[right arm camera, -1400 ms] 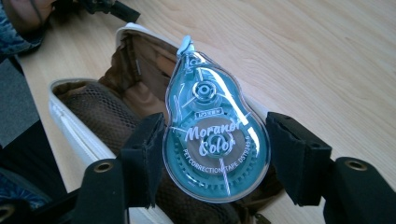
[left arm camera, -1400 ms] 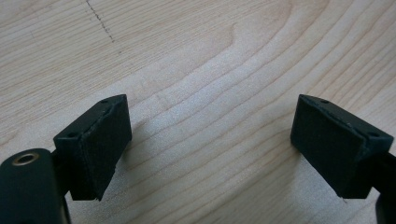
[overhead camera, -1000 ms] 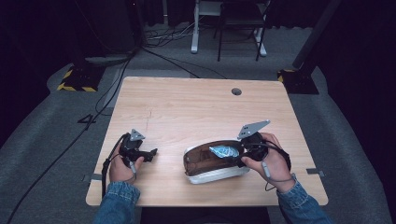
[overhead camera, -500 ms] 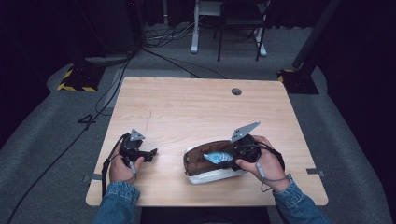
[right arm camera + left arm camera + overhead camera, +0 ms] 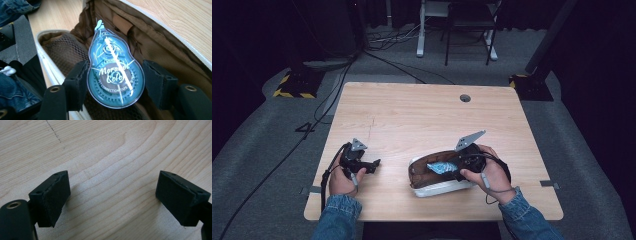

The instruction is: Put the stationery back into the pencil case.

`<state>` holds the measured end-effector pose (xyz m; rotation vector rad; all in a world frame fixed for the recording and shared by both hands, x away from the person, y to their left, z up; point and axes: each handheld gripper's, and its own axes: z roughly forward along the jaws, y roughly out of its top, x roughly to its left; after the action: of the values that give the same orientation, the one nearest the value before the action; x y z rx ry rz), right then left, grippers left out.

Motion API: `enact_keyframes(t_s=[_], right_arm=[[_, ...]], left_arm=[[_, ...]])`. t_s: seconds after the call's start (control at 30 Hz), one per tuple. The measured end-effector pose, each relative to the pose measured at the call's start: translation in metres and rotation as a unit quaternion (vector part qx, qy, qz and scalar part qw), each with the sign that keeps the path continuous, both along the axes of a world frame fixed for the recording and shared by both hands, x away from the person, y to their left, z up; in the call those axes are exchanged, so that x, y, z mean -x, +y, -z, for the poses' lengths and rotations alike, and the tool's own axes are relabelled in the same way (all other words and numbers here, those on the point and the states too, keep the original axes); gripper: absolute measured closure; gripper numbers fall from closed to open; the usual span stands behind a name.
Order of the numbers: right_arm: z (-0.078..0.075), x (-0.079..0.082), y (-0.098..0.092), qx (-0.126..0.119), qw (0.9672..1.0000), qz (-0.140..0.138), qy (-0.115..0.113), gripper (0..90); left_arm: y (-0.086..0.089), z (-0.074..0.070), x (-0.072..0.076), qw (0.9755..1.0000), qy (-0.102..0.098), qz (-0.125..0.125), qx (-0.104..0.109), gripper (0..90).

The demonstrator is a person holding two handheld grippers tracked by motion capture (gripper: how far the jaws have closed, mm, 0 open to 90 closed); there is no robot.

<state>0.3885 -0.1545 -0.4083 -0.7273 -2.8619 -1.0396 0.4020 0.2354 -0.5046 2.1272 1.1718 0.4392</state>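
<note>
- The right hand-held gripper (image 5: 116,90) holds a blue correction tape dispenser (image 5: 115,75) inside an open brown pouch (image 5: 160,50) with a pale zipper edge; seen from above, the pouch (image 5: 432,175) lies on the table (image 5: 422,120) near its front edge, right of centre.
- The left jaw pad touches the dispenser's edge. The right pad looks just off it, so whether the pinch is firm or already easing I cannot tell.
- The dispenser sits tilted, its narrow tip pointing deeper into the pouch, over a dark mesh lining (image 5: 62,52).
- My reading: the step is placing the dispenser in the pouch. To do it well, lower it until it rests on the lining, then spread the jaws slowly and lift straight out so neither pad drags it or catches the mesh.
- The left hand-held gripper (image 5: 112,197) has its 2 jaws spread wide over bare wood, pinching nothing; it rests well apart from the pouch and could steady the rim if the pouch slides.
</note>
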Motion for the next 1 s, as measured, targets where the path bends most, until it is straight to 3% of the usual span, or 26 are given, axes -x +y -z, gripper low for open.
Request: enact_keyframes(t_s=[0.17,0.27,0.33,0.4,0.7,1.0], right_arm=[[0.004,-0.002,0.001,0.004,1.0000,-0.001,-0.002,39.3],[0.008,-0.005,0.003,0.014,0.9994,-0.018,-0.027,38.3],[0.009,-0.005,0.004,0.014,0.9989,-0.022,-0.040,29.3],[0.008,-0.005,0.004,0.008,0.9990,-0.016,-0.042,28.0],[-0.011,0.001,-0.007,-0.016,0.9979,-0.001,-0.063,30.5],[-0.028,0.001,-0.029,-0.043,0.9936,0.030,-0.101,26.9]], left_arm=[[0.000,0.000,0.000,1.0000,0.000,0.000,0.000,12.6],[0.000,0.000,0.000,1.0000,0.000,0.000,0.000,12.6],[0.000,0.000,0.000,1.0000,0.000,0.000,0.000,12.6],[0.000,0.000,0.000,1.0000,0.000,0.000,0.000,12.6],[0.000,0.000,0.000,1.0000,0.000,0.000,0.000,12.6],[0.000,0.000,0.000,1.0000,0.000,0.000,0.000,12.6]])
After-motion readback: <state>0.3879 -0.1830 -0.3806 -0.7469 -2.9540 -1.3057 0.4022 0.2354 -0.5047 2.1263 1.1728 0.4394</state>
